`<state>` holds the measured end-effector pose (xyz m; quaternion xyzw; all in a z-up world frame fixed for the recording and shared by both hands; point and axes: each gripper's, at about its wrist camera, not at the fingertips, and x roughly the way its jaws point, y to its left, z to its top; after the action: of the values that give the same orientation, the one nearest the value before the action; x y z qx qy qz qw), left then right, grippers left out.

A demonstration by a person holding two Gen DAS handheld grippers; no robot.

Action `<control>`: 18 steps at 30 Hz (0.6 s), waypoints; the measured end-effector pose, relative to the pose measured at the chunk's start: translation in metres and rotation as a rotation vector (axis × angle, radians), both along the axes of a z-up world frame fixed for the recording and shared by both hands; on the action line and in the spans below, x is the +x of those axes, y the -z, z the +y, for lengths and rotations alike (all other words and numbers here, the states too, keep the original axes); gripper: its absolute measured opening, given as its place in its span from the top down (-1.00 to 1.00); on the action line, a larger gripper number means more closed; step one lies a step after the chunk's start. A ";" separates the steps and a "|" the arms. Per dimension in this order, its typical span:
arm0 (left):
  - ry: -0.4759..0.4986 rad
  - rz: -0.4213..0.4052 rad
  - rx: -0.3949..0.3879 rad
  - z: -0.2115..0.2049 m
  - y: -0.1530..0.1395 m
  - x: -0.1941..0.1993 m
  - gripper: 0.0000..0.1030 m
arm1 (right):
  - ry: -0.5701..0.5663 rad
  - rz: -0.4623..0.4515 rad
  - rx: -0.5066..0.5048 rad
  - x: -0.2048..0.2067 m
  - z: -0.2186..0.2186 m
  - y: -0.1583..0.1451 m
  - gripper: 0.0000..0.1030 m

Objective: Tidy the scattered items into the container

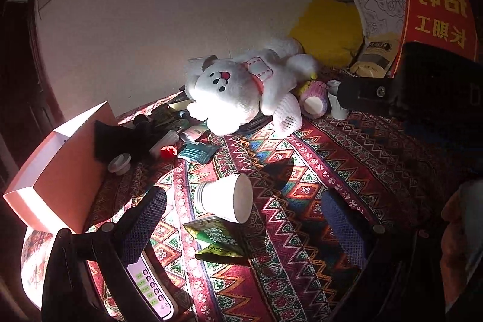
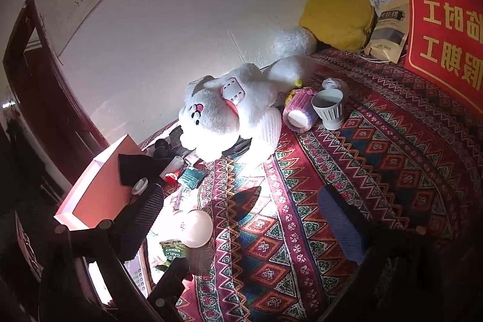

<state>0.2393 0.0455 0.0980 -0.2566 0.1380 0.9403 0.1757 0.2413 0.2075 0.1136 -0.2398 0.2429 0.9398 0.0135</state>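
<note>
A pink open box (image 1: 57,171) sits at the table's left edge; it also shows in the right wrist view (image 2: 102,192). A white paper cup (image 1: 226,198) lies on its side on the patterned cloth, between the fingers of my open, empty left gripper (image 1: 244,219). A green snack packet (image 1: 214,240) lies just before it. My right gripper (image 2: 241,219) is open and empty above the cloth, right of the same cup (image 2: 196,228). A white plush bear (image 1: 241,92), a teal sachet (image 1: 197,151), small bottles (image 1: 167,142) and an upright white cup (image 2: 329,107) are scattered behind.
A phone (image 1: 151,285) lies under my left finger. A black cloth (image 1: 120,141) hangs over the box's corner, with a white lid (image 1: 119,162) beside it. A knitted pink cup sleeve (image 2: 299,110), yellow cushion (image 2: 335,11), paper bag (image 2: 388,35) and red sign (image 2: 446,20) stand at the back right.
</note>
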 end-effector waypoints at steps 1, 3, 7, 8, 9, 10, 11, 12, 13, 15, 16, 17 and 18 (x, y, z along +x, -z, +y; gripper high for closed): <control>-0.005 0.000 0.001 -0.001 0.000 -0.001 -1.00 | -0.001 0.000 0.002 -0.001 0.000 0.000 -0.99; -0.019 0.000 0.005 -0.004 -0.001 -0.003 -1.00 | -0.003 0.001 0.010 -0.001 -0.002 -0.001 -0.99; -0.060 0.008 0.031 -0.012 -0.005 -0.008 -1.00 | -0.011 0.004 0.026 -0.001 -0.004 -0.002 -0.99; -0.075 0.011 0.045 -0.017 -0.007 -0.010 -1.00 | -0.013 0.006 0.031 -0.001 -0.005 -0.002 -0.99; -0.094 0.013 0.058 -0.021 -0.010 -0.012 -1.00 | -0.016 0.009 0.038 0.000 -0.006 -0.003 -0.99; -0.118 0.015 0.071 -0.028 -0.015 -0.014 -1.00 | -0.019 0.012 0.050 0.000 -0.008 -0.004 -0.99; -0.149 0.024 0.088 -0.036 -0.021 -0.016 -1.00 | -0.027 0.016 0.065 0.000 -0.011 -0.005 -0.99; -0.189 0.040 0.111 -0.048 -0.029 -0.016 -1.00 | -0.041 0.021 0.082 0.000 -0.015 -0.006 -0.99; -0.239 0.061 0.134 -0.061 -0.038 -0.017 -1.00 | -0.059 0.026 0.099 0.001 -0.019 -0.008 -0.99; -0.350 0.096 0.179 -0.092 -0.052 -0.016 -1.00 | -0.105 0.037 0.138 0.002 -0.031 -0.011 -0.99; -0.400 0.104 0.194 -0.107 -0.056 -0.014 -1.00 | -0.128 0.044 0.160 0.003 -0.038 -0.012 -0.99; -0.449 0.107 0.201 -0.121 -0.057 -0.011 -1.00 | -0.151 0.053 0.180 0.006 -0.044 -0.013 -0.99; -0.497 0.101 0.199 -0.134 -0.056 -0.008 -1.00 | -0.174 0.063 0.195 0.008 -0.050 -0.015 -0.99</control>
<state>0.2318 -0.0886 0.1544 -0.2167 -0.0134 0.9752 -0.0431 0.2497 0.1573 0.1284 -0.2280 0.1290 0.9637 -0.0525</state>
